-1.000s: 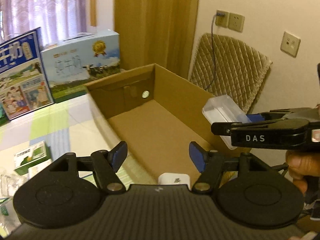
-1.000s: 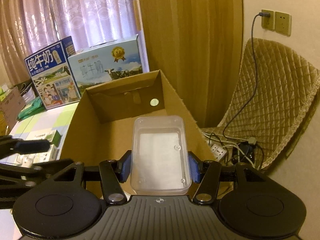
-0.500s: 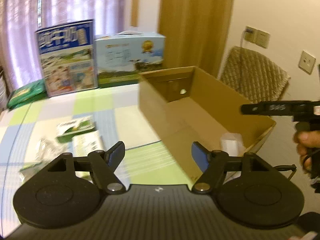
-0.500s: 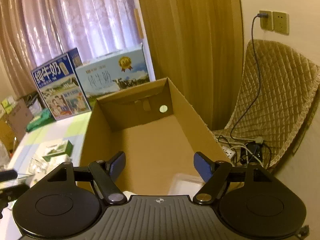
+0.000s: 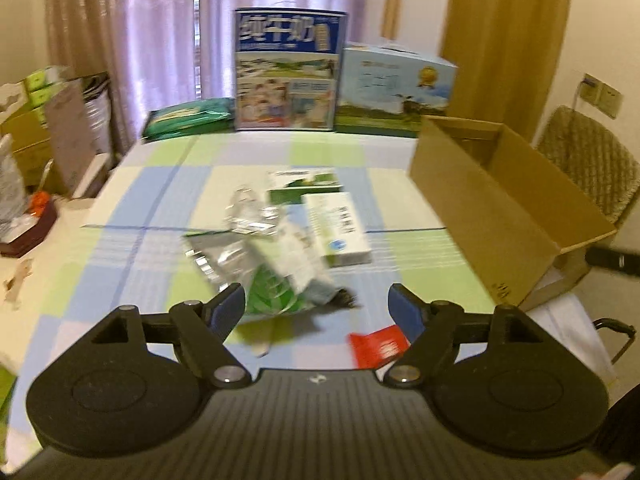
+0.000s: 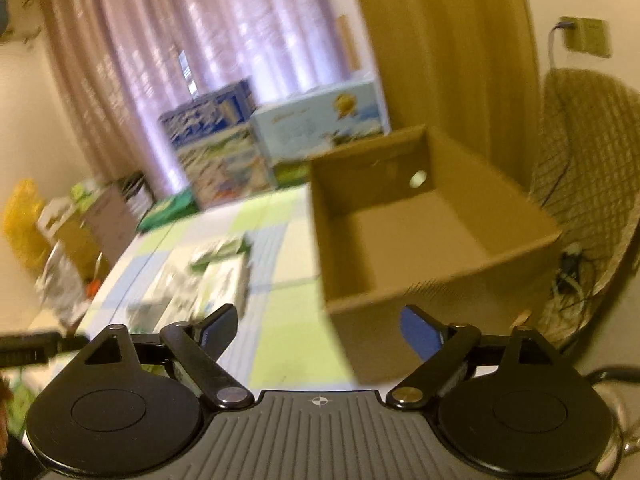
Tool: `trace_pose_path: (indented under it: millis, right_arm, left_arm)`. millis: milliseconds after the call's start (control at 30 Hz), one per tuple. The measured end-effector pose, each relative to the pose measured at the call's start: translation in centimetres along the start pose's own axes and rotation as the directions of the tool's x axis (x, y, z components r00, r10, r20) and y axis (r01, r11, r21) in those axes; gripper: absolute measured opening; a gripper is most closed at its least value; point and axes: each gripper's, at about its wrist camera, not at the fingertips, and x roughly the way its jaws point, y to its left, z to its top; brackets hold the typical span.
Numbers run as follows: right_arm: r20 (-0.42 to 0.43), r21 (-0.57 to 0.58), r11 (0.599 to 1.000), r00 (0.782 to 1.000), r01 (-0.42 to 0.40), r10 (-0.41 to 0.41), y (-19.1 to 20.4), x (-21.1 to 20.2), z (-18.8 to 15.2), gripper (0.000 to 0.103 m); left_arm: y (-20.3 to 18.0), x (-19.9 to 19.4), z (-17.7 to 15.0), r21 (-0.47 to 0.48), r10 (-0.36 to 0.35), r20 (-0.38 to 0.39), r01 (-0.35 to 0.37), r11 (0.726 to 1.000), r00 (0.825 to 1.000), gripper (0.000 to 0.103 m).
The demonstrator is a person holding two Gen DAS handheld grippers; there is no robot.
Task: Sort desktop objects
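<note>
Just ahead of the wide-spread, empty left hand-held gripper [image 5: 316, 308], the heap of packets [image 5: 280, 256]; right hand-held gripper [image 6: 318, 326] likewise agape.

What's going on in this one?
A person is sorting items off a table into a cardboard box, using two handheld grippers. Right now both the left gripper and the right gripper are open and hold nothing. The left one points at a pile of small packets and cartons on the checked tablecloth, with a red packet nearest. The right one faces the box, by the table's right edge.
</note>
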Motion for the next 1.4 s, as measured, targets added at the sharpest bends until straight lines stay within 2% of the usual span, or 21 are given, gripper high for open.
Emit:
trace_pose_path:
  millis: [300,667,967,1400]
  right_arm:
    - [-0.111,-0.032,0.998,0.993,-0.055,0.051,3.3,1.3,-3.8,0.096]
    - [-0.141,-0.076,0.995,0.989,-0.062,0.051,5.1,1.5,-4.9,0.099]
    - [-0.169,-0.119,0.991,0.985,-0.053,0.032,7.1,4.0,-6.2,0.099]
    - [-0.203,-0.211,0.977,0.979,-0.033,-0.01,11.7,11.6,-8.5,0.098]
  left_arm:
    - [1.4,-2.1,-2.4,-0.023,0.02,-0.013,-0.021,1.0,1.0,0.078]
    - [1.6,-2.8,-2.3,-0.024,0.015,0.001,-0.015,1.0,1.0,0.082]
    - [2.5,-0.8,-2.1,0.01,0.003,-0.037,-0.002,1.0,0.999,0.082]
    - [5.3,4.1,-0.4,0.023,-0.033,-0.068,0.035,0.999,0.997,0.085]
